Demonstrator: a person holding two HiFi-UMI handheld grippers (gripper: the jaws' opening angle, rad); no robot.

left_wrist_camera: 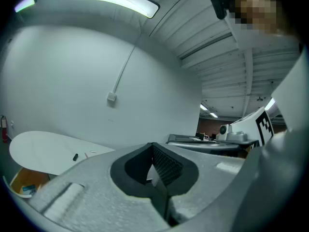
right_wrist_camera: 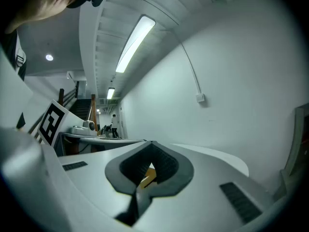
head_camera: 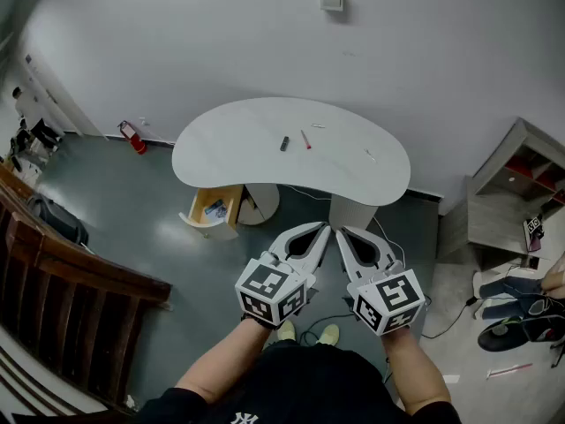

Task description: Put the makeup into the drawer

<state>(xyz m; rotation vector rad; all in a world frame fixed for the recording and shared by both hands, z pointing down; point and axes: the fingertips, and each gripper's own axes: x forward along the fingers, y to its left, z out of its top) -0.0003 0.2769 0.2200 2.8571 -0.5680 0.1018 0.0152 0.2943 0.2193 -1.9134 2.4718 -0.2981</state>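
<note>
Makeup [head_camera: 284, 143]: small pieces lie on the tabletop [head_camera: 238, 153]; a dark one and a red stick [head_camera: 305, 140] sit near each other at its middle. Two pale slivers lie farther back and to the right, too small to tell.
Tabletop: white and kidney-shaped, with the back edge close to the wall [head_camera: 424, 51] and the front edge curving inward toward the person.
Drawer [head_camera: 232, 203]: pulled open under the tabletop's left front edge, with wood-coloured sides and something blue inside.
Left tool [head_camera: 321, 229]: jaws pressed together at the tips with nothing between them, held low in front of the person and well short of the tabletop.
Right tool [head_camera: 340, 232]: jaws likewise pressed together and empty, just beside the left one, tips nearly meeting.
Room: grey floor [head_camera: 132, 210], plain white wall with a small box [head_camera: 332, 0] high up, and a red extinguisher [head_camera: 132, 137] at the wall's foot, left of the tabletop.
Edges: a dark wooden railing [head_camera: 62, 276] bounds the left; a shelf unit [head_camera: 516, 188] stands at the right with shoes [head_camera: 521, 312] below it.
Open room: floor stretches between the feet and the front edge, with a cable [head_camera: 446, 321] trailing right of the tools.
</note>
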